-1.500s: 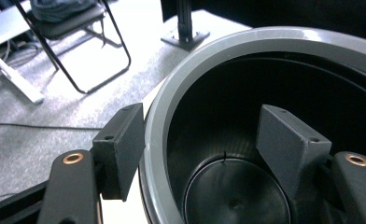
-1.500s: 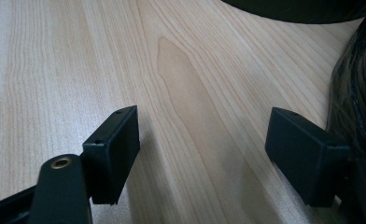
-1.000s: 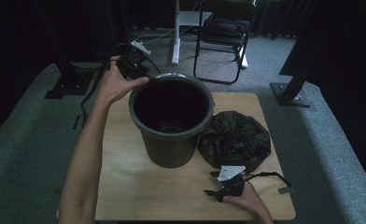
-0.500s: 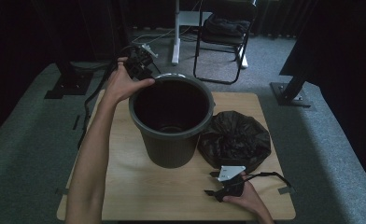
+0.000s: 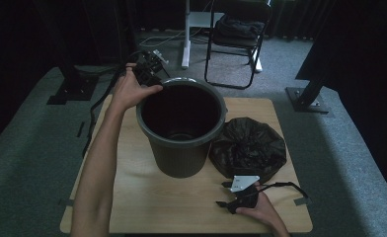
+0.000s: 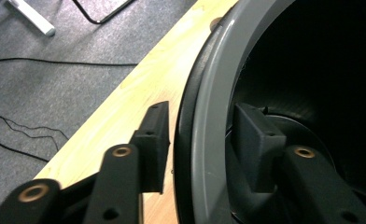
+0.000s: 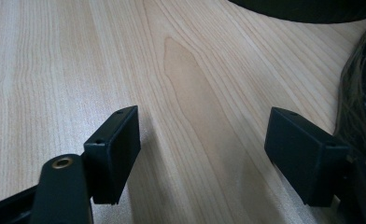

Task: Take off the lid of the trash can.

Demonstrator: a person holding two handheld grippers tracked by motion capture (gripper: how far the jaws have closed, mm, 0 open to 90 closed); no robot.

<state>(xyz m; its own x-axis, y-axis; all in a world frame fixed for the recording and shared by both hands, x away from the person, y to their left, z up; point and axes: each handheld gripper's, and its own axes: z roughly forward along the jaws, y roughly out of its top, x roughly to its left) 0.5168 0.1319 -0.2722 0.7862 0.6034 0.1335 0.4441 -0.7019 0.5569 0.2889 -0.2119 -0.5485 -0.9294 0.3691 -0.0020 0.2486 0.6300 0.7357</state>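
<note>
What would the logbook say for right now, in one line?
left gripper: jaws just closing astride bucket rim, one inside, one outside | right gripper: open, empty, over table | black bag: beside bucket

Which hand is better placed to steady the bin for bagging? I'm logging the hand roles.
Left. The left gripper straddles the grey bin rim at its far-left edge, fingers just closing, one inside, one outside. The right gripper rests open on the table beside the black bag.

one bucket [image 5: 181, 133], one black bag [image 5: 248, 150], one chair [image 5: 236, 34]
</note>
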